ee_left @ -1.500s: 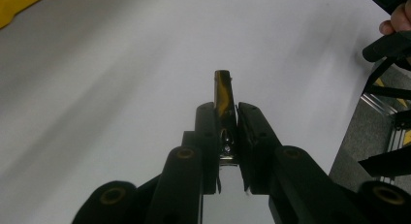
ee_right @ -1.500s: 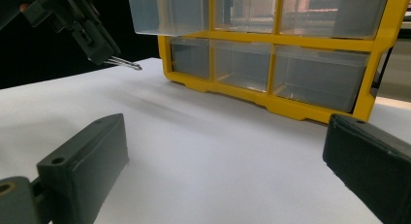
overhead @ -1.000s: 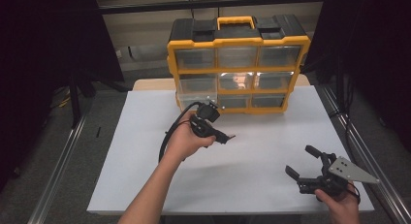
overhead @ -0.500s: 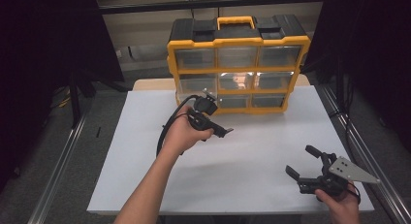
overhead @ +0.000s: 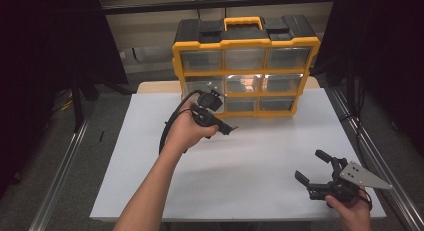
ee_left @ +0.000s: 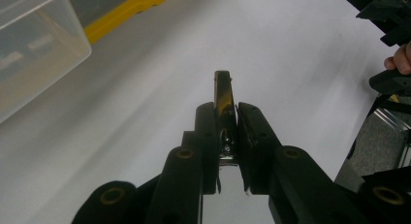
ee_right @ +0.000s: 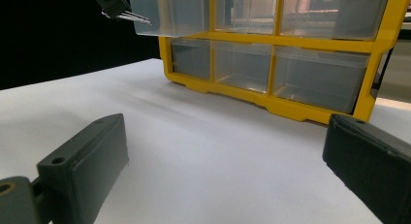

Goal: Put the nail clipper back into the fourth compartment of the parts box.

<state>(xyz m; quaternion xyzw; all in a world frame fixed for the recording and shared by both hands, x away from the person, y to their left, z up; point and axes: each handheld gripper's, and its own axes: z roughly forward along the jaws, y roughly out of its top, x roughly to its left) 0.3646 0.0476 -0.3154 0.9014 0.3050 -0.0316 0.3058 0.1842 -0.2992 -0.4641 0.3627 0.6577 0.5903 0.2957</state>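
My left gripper (ee_left: 226, 136) clamps a thin metal strip (ee_left: 223, 95) at frame centre, its long axis pointing straight up-frame, away from me over the white table (ee_left: 291, 54). My right gripper (overhead: 320, 172), lower right, gapes empty. No legible writing.

Yellow drawer organizer (ee_right: 286, 105) (fingers (ee_right: 85, 168) apart)

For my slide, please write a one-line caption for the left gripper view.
Left gripper shut on a thin metal piece above the white table, beside a clear drawer.
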